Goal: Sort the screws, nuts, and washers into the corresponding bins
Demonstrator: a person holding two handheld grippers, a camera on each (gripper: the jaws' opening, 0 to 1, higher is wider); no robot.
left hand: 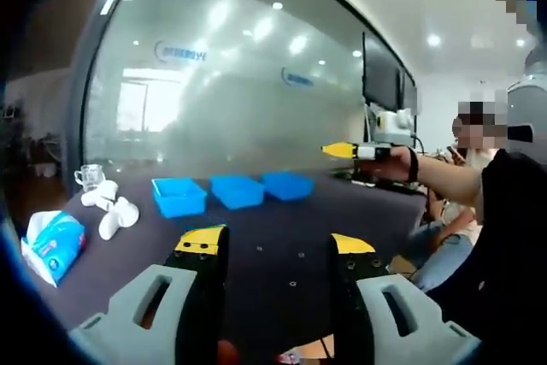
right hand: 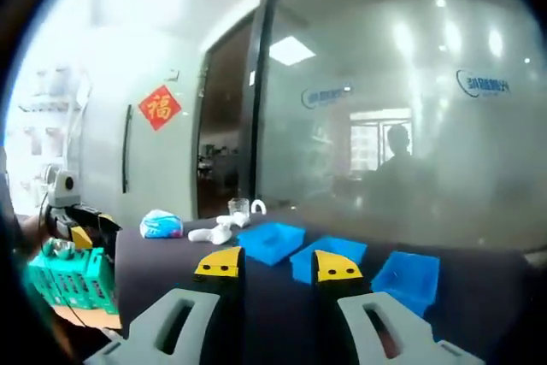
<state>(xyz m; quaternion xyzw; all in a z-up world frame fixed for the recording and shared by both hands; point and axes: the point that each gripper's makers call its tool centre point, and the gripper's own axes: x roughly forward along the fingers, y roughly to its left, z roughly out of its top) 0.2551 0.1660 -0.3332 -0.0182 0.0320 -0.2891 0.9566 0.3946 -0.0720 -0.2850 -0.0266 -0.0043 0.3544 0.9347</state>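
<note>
We see the dark table (left hand: 282,211) spread ahead of both tongs. Three blue bins (left hand: 237,191) sit in a row beyond the left gripper (left hand: 278,244), whose jaws stand wide apart, empty. The right gripper (right hand: 278,264) is part open, holding nothing. Small fasteners (left hand: 292,283) lie scattered between the left jaws.

- The dark flat table top (left hand: 282,228) has a wide free middle; a few small metal fastener pieces (left hand: 291,282) lie scattered there.
- Three blue plastic bins (left hand: 237,191) stand in a row along the far edge, before the frosted glass wall (left hand: 239,83).
- At the left end, white plastic fittings (left hand: 111,211), a clear glass cup (left hand: 90,176) and a blue tissue pack (left hand: 53,245) take the room.
- A green plastic basket (right hand: 73,284) stands beside the table corner.
</note>
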